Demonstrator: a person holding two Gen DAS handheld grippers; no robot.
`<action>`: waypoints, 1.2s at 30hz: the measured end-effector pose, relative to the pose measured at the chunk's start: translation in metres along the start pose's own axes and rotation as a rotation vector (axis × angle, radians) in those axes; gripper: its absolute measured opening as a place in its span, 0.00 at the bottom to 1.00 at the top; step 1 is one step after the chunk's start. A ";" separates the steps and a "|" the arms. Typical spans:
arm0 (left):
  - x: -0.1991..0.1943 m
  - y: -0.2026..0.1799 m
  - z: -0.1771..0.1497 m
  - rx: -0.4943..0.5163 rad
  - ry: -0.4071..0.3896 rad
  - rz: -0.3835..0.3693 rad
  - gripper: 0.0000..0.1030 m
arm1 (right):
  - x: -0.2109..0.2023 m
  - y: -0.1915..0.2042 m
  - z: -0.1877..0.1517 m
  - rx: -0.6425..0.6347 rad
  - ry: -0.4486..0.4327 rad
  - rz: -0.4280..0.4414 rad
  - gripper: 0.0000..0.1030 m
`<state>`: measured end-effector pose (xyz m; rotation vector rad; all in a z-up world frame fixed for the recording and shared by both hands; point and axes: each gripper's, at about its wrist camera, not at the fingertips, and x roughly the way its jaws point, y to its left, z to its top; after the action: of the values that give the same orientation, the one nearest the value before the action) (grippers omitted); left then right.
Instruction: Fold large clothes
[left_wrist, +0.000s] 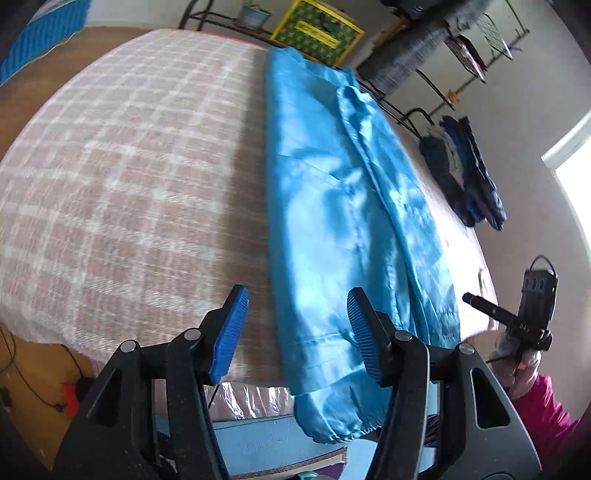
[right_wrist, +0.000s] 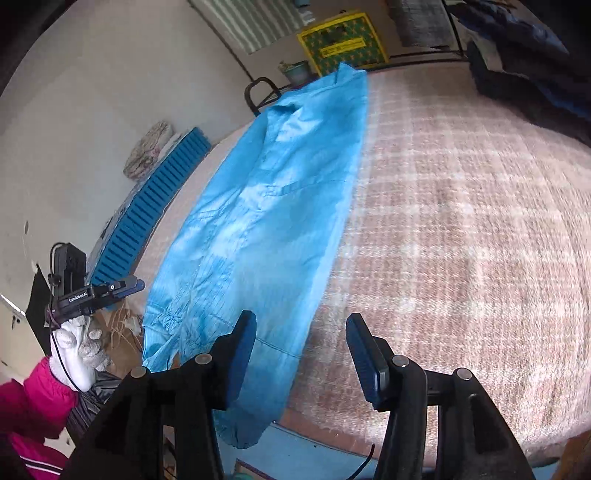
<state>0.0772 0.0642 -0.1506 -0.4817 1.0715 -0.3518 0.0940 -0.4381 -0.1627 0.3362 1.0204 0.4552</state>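
Blue garment (left_wrist: 325, 206) lies stretched in a long, narrow folded strip across the bed (left_wrist: 122, 177), running from the near edge to the far edge, and I see its gathered cuff (left_wrist: 332, 432) hanging over the near edge. It is a shiny, light blue piece with a collar or flap near its far half. It rests on a pink and white checked blanket (right_wrist: 461, 221) that covers the whole bed top.

My left gripper (left_wrist: 297, 332) hovers above the near edge with its jaws spread apart; I see nothing pinched between the blue pads (left_wrist: 231, 332), and the right pad stands over the garment's near end without clamping it. My right gripper (right_wrist: 301, 354) is likewise released, its jaws apart above the near edge, the left finger over the garment's edge and the right one over bare blanket. No fabric is held in either.

In the right wrist view a white-gloved hand (right_wrist: 79, 347) with a pink sleeve (right_wrist: 33, 413) carries the left gripper just off the garment's side. Beyond the far edge stand a yellow patterned box (left_wrist: 317, 29) and a small pot (left_wrist: 253, 14). A dark blue jacket (left_wrist: 469, 173) lies at the bed's right edge.
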 end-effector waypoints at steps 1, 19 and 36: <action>0.000 0.012 0.004 -0.056 0.008 -0.023 0.56 | 0.000 -0.008 0.002 0.034 0.008 0.029 0.53; 0.050 0.027 0.005 -0.232 0.198 -0.276 0.49 | 0.044 -0.005 -0.002 0.128 0.171 0.321 0.47; 0.049 -0.009 -0.009 -0.108 0.238 -0.327 0.03 | 0.054 0.032 -0.011 0.107 0.210 0.332 0.02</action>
<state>0.0899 0.0302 -0.1862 -0.7286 1.2476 -0.6543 0.1018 -0.3820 -0.1926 0.5667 1.2013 0.7492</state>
